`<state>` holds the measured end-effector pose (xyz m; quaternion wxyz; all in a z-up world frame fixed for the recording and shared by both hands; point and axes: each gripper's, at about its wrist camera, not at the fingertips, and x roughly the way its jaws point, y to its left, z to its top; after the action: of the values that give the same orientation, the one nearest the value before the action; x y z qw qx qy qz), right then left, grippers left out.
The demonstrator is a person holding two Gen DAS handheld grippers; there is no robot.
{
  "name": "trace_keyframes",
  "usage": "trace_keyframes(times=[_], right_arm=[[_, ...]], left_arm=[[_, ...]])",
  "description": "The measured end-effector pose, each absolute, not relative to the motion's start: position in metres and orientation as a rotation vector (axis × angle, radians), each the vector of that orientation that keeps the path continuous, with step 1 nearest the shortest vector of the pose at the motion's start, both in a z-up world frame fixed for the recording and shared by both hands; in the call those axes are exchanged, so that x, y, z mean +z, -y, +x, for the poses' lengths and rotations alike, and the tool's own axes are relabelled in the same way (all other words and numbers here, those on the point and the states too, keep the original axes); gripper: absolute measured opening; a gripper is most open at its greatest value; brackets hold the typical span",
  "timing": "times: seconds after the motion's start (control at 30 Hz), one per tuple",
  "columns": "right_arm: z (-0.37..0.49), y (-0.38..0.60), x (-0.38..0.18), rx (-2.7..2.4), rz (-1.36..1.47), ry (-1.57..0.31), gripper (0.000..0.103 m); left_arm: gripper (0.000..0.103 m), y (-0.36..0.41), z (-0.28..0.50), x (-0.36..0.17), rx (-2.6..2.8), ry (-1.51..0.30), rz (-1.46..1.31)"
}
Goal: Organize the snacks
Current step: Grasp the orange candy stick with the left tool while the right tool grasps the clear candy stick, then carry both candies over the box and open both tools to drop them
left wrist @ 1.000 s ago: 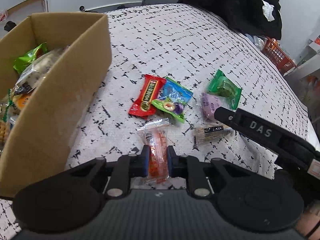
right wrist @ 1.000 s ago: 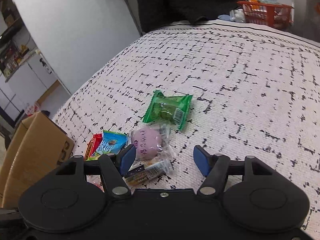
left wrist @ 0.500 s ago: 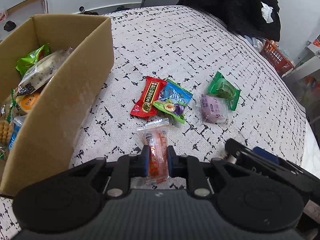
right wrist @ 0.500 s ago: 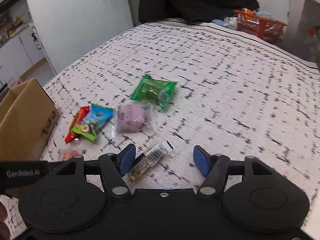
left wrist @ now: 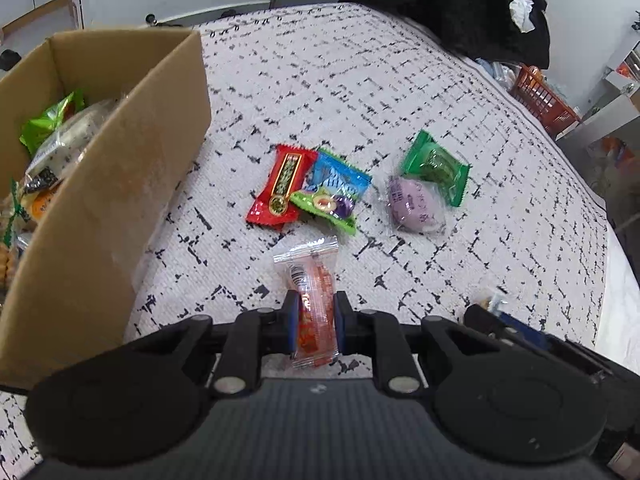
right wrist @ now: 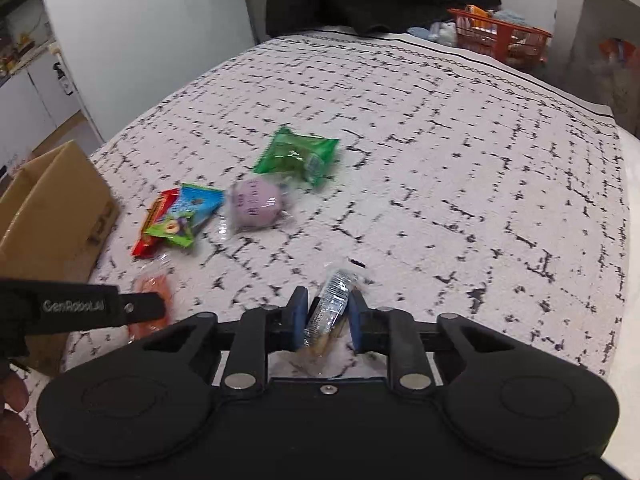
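My left gripper (left wrist: 316,320) is shut on an orange snack in a clear wrapper (left wrist: 314,296), just above the patterned tablecloth (left wrist: 320,80). My right gripper (right wrist: 328,312) is shut on a clear-wrapped snack bar (right wrist: 332,300). On the cloth lie a red packet (left wrist: 280,184), a blue-green packet (left wrist: 332,196), a purple round snack (left wrist: 412,204) and a green packet (left wrist: 438,168). They also show in the right wrist view: red (right wrist: 154,220), blue-green (right wrist: 188,216), purple (right wrist: 256,204), green (right wrist: 298,156).
An open cardboard box (left wrist: 132,160) with several snacks inside stands at the left, also in the right wrist view (right wrist: 48,216). A black garment (left wrist: 460,8) hangs at the far end. An orange basket (right wrist: 500,36) sits beyond the table's right side.
My right gripper has closed on the clear-wrapped snack bar and pulled back toward the near edge. My left gripper keeps holding the orange snack, hardly moved.
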<state>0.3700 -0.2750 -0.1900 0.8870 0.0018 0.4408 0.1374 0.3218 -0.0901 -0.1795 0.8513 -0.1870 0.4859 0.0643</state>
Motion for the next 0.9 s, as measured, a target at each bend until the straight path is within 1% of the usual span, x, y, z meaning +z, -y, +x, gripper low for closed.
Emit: trace_keyframes(times=[0.2, 0.5, 0.67, 0.9], right_arm=[[0.369, 0.283, -0.181, 0.283, 0.095, -0.922, 0.020], [0.359, 0.270, -0.149, 0.314, 0.162, -0.867, 0.020], [0.353, 0.252, -0.123, 0.354, 0.169, -0.815, 0.020], [0.340, 0.221, -0.092, 0.416, 0.176, -0.763, 0.020]], left_arm=[[0.017, 0.088, 0.317, -0.159, 0.110, -0.983, -0.403], [0.017, 0.077, 0.306, -0.115, 0.080, -0.898, -0.414], [0.017, 0.059, 0.293, -0.094, 0.085, -0.858, -0.426], [0.017, 0.022, 0.275, -0.080, 0.129, -0.830, -0.439]])
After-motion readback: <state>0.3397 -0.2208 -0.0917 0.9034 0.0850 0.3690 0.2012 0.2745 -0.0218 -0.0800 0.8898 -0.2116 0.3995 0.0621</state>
